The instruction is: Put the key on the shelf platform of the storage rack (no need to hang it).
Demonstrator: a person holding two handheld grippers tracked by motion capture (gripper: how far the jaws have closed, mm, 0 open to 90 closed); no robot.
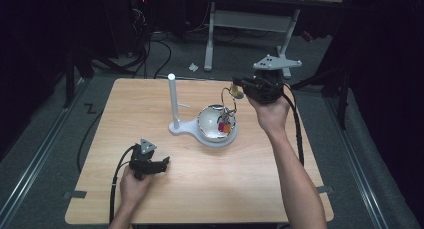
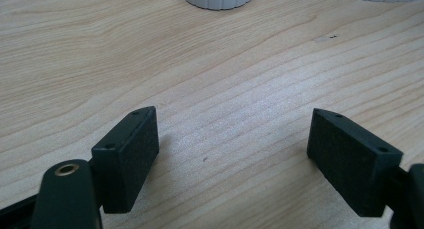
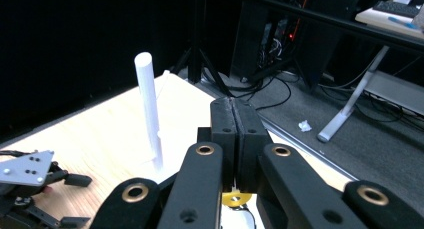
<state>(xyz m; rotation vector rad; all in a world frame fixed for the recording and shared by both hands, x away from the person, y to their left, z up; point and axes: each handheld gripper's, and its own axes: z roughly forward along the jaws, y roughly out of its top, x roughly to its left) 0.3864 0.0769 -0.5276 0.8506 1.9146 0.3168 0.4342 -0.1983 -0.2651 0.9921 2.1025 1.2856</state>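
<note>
While the left gripper (image 2: 232, 154) rests jaws-wide on grained wood, the right gripper (image 3: 235, 139) pinches a thin wire (image 1: 231, 101) pressed-together.

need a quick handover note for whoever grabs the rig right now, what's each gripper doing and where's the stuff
Left gripper: open, low over bare table, holding nothing.
Right gripper: raised above the bowl, jaws shut on a thin wire or chain with a yellow piece dangling; its lower end with red and orange bits sits in the bowl.
White post stands upright on the stand, bare.
Done: chain lifted. Left: probably hang it on the post.
</note>
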